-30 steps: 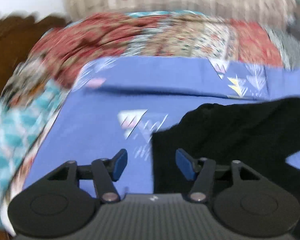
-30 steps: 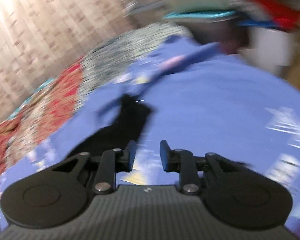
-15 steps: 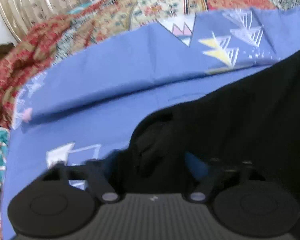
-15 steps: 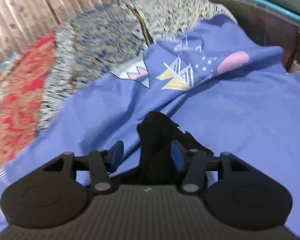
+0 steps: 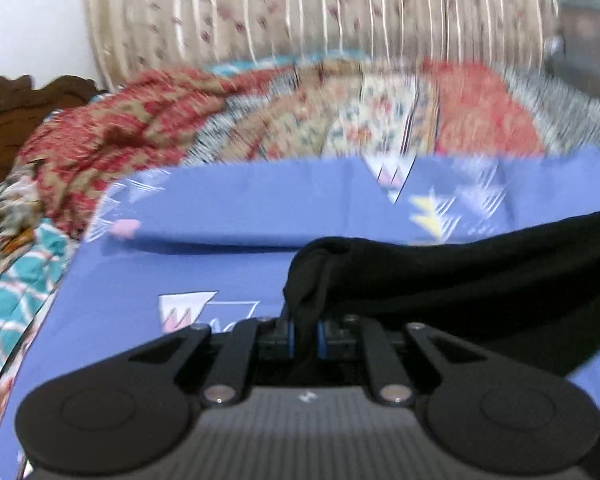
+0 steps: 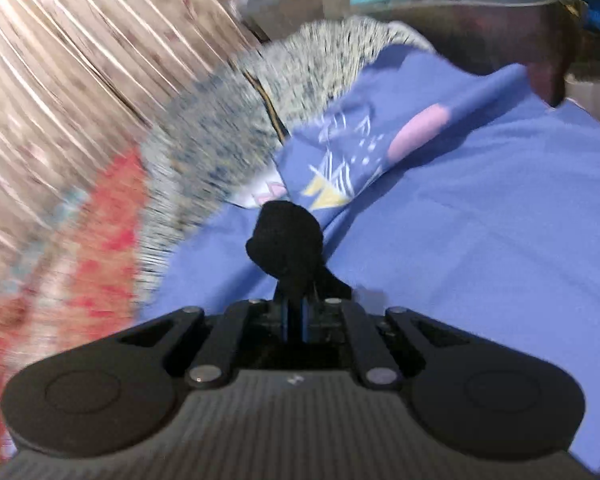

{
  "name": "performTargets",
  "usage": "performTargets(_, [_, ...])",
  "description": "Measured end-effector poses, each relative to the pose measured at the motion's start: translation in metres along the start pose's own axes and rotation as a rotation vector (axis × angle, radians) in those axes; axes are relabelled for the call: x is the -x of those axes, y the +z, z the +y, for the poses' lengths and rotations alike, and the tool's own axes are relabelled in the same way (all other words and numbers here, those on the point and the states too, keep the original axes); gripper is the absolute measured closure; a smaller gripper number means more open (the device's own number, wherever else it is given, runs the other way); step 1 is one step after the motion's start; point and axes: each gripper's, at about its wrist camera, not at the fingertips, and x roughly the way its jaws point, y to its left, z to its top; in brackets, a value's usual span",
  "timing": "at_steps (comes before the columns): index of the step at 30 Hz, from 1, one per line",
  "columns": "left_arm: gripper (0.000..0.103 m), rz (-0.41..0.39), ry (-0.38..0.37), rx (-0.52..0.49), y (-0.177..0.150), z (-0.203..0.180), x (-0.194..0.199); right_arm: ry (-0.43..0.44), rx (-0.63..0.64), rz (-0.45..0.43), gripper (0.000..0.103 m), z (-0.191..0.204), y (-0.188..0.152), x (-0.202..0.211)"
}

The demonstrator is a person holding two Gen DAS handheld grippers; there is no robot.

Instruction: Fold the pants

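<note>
The black pants (image 5: 480, 276) lie on the blue sheet (image 5: 228, 204), stretching to the right of the left gripper (image 5: 305, 338), whose blue-padded fingers are clamped together on a bunched edge of the fabric. In the right wrist view, the right gripper (image 6: 294, 322) is likewise closed tight on a dark knot of the pants (image 6: 286, 240), lifted above the blue sheet (image 6: 480, 232). Beyond the sheet, farther from the pants, lies a red patterned quilt (image 5: 140, 128), and behind that hangs a pale pleated curtain (image 5: 320, 12). Both views are motion-blurred.
</note>
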Motion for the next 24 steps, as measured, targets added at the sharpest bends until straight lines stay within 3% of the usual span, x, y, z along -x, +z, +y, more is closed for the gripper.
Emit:
performTargets(4, [0.094, -0.042, -0.074, 0.069, -0.041, 0.012, 0.083, 0.115, -0.078, -0.017, 0.094, -0.059, -0.019, 0.1])
performTargets(9, [0.094, -0.001, -0.133, 0.136, -0.115, 0.017, 0.152, 0.123, -0.148, 0.026, 0.094, -0.142, -0.077, 0.188])
performTargets(11, [0.093, 0.054, -0.155, 0.154, -0.148, 0.014, 0.164, 0.086, -0.192, 0.066, 0.092, -0.174, -0.107, 0.202])
performTargets(13, [0.087, 0.156, -0.175, 0.145, -0.184, 0.006, 0.166, -0.031, -0.233, 0.1, 0.08, -0.201, -0.133, 0.209])
performTargets(15, [0.084, 0.225, -0.164, 0.115, -0.209, -0.002, 0.167, -0.078, -0.292, 0.078, 0.062, -0.221, -0.147, 0.216])
performTargets(16, [0.08, 0.24, -0.16, 0.101, -0.218, -0.002, 0.17, -0.099, -0.349, 0.029, 0.061, -0.23, -0.151, 0.225])
performTargets(18, [0.073, 0.241, -0.173, 0.118, -0.225, 0.006, 0.182, -0.112, -0.425, -0.045, 0.053, -0.238, -0.152, 0.241])
performTargets(20, [0.055, 0.198, -0.186, 0.171, -0.224, 0.026, 0.198, -0.109, -0.45, -0.096, 0.053, -0.235, -0.149, 0.253])
performTargets(24, [0.039, 0.105, -0.128, 0.349, -0.216, 0.079, 0.217, -0.07, -0.266, -0.121, 0.053, -0.189, -0.14, 0.261])
